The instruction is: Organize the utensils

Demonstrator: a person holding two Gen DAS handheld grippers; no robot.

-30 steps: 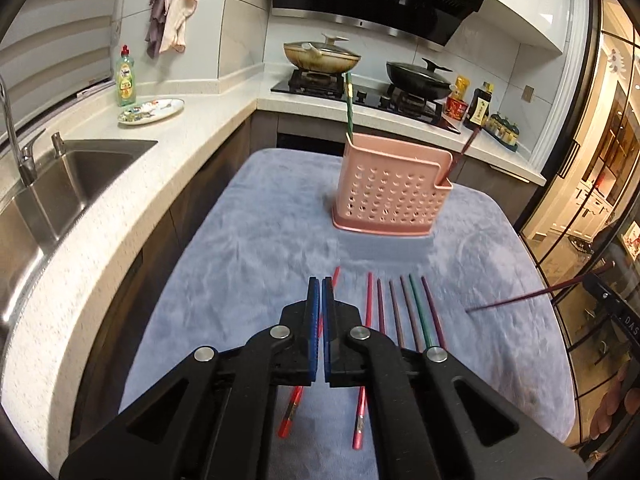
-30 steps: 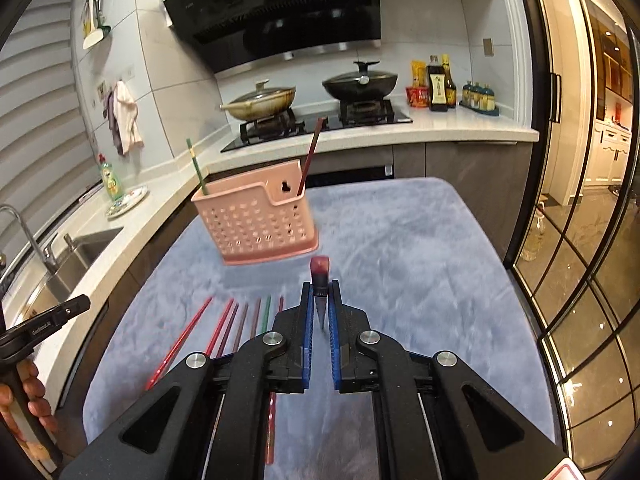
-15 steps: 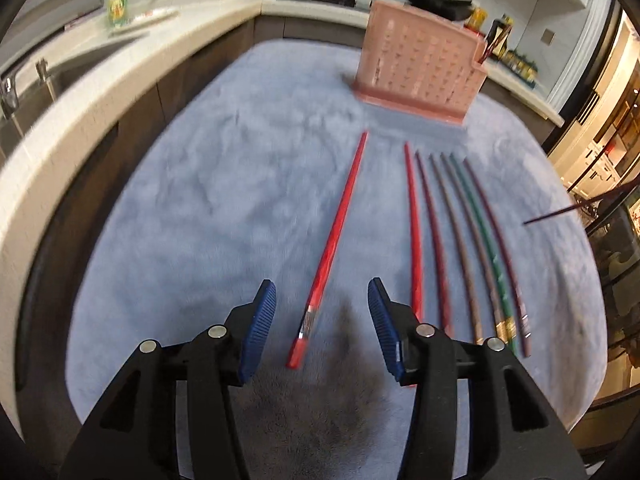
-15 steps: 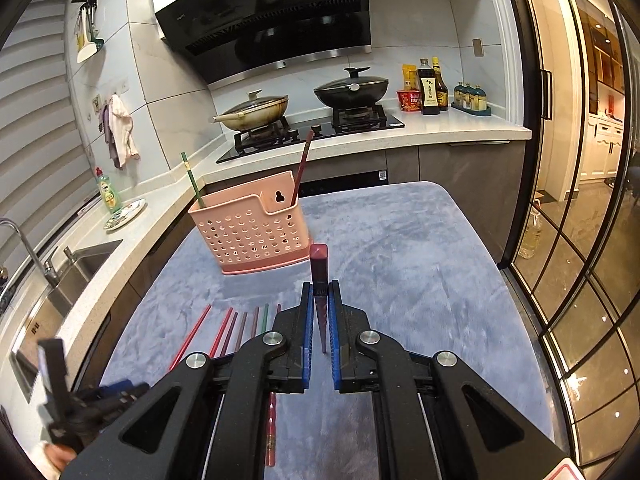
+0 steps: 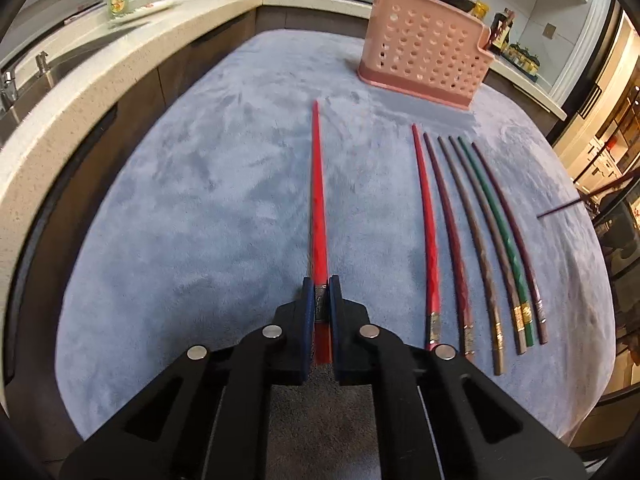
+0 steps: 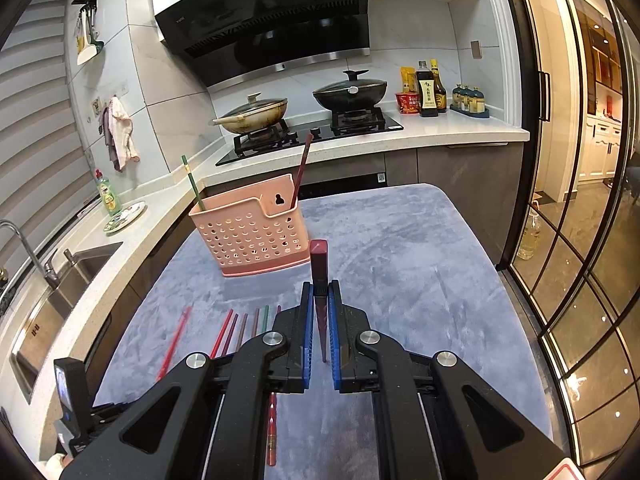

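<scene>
A grey-blue cloth covers the kitchen table beside the stone counter. The left gripper pinches a red chopstick lying there; the right gripper clamps a dark chopstick. The pink basket stands beyond.

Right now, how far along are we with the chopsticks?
Done: two chopsticks stand in the pink basket. In hand: the left gripper is shut on the lone red chopstick on the mat, and the right gripper holds a dark red chopstick. Left: six chopsticks in a row.

I work in a home kitchen: gas stove with woks, range hood, sink, stone counter.
</scene>
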